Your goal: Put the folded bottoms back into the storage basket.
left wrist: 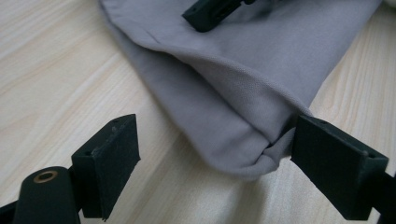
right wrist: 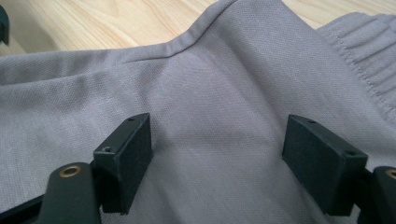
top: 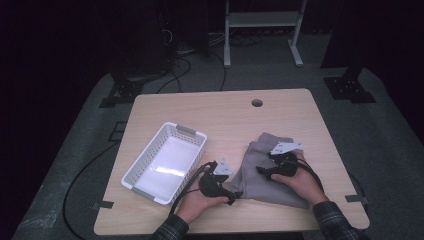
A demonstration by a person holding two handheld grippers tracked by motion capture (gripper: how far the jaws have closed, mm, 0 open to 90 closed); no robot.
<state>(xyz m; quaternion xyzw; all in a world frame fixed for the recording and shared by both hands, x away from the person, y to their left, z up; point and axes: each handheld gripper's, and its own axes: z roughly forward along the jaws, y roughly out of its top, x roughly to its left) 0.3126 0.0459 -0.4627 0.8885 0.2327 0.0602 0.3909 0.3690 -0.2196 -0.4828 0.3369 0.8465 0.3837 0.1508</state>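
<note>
The folded grey knit cloth [left wrist: 233, 93] lies on the pale wood-grain table [left wrist: 56, 70]. Its rounded corner sits between the left gripper [left wrist: 215, 158]'s wide jaws, perhaps brushing one pad. The right gripper [right wrist: 217, 158], jaws wide, hovers over smooth fabric beside a ribbed hem.

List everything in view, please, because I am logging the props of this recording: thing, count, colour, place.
table: one, light wood, centre, with a round hole near its far edge
basket: one, white with grey handles, on the table's left half
garment: one, grey, folded, on the table's right half
frame: one, white metal, on the floor beyond the table
cables: several, black, on the grey floor
left gripper: one, black, jaws open about the garment's corner
right gripper: one, black, jaws open over the garment
hands: two, at the near edge, checked sleeves
</note>
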